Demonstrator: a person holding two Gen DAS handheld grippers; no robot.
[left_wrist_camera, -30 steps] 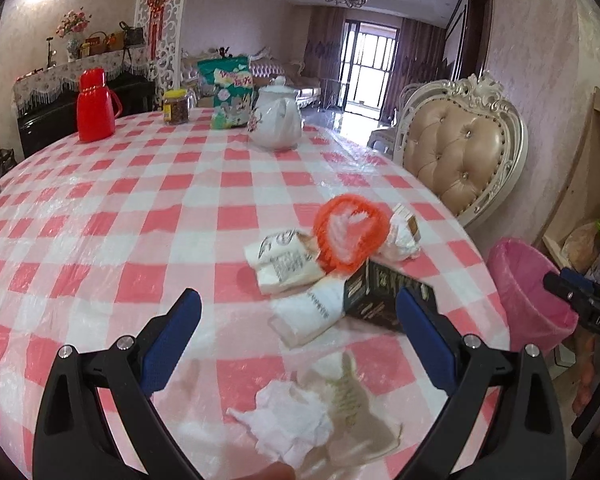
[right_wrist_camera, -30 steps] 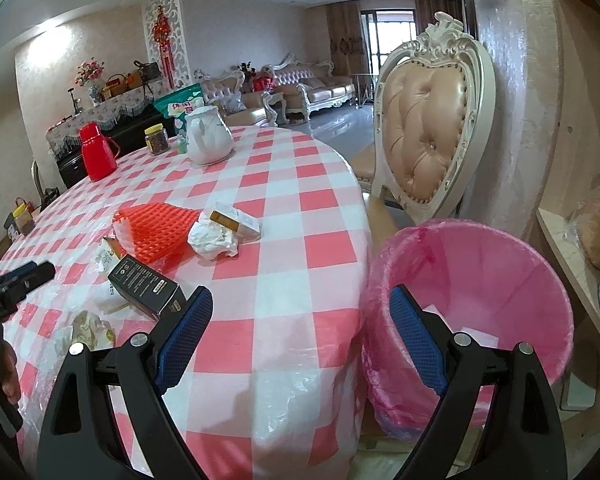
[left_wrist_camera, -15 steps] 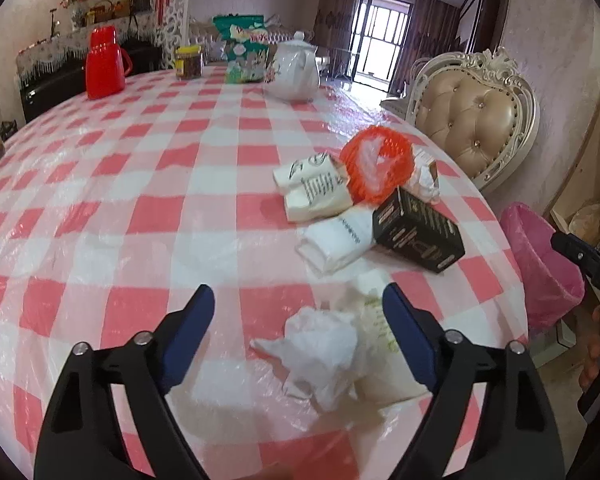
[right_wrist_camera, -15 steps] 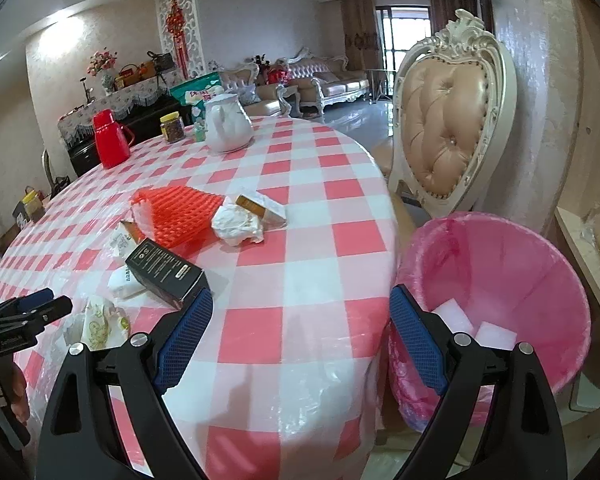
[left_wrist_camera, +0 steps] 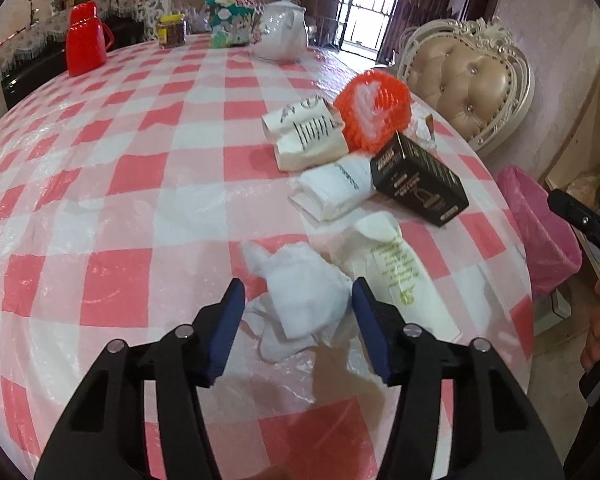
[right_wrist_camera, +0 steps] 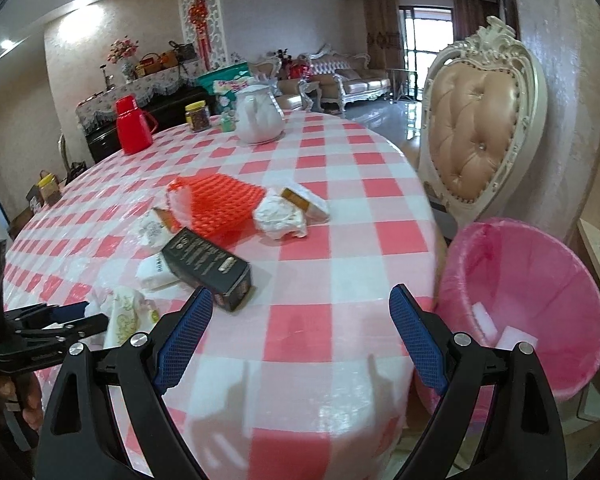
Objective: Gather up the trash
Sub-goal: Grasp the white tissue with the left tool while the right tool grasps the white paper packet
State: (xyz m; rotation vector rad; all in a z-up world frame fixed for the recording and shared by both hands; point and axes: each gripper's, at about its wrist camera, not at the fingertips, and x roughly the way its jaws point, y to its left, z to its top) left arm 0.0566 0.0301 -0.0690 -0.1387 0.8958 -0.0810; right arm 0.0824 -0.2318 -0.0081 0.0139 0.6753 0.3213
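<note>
1. Two claws in hand. The left gripper (left_wrist_camera: 298,308) stands open, its blue pads on either side of a crumpled white tissue (left_wrist_camera: 308,296), not yet pinching it; the right gripper (right_wrist_camera: 300,336) is spread wide and empty above the table edge, with the pink-lined bin (right_wrist_camera: 540,280) just off its right finger.
2. Step in hand, as judged: grasp the tissue; lower until the pads reach the checked tablecloth (left_wrist_camera: 140,184), close slowly on the bulk of the wad, and keep clear of the glossy cover film; the printed paper wrapper (left_wrist_camera: 396,264) lies touching the tissue on the right-finger side, so it may drag along.
3. Count of trash ahead of the left claw: one tissue between the pads; one printed wrapper; one black box (left_wrist_camera: 418,178); one folded white packet (left_wrist_camera: 336,190); one lettered paper bag (left_wrist_camera: 306,136); one orange mesh net (left_wrist_camera: 374,110). Beyond the net, in the right wrist view: one more crumpled tissue (right_wrist_camera: 280,216); one small carton (right_wrist_camera: 304,202).
4. One bin; some white scraps already inside.
</note>
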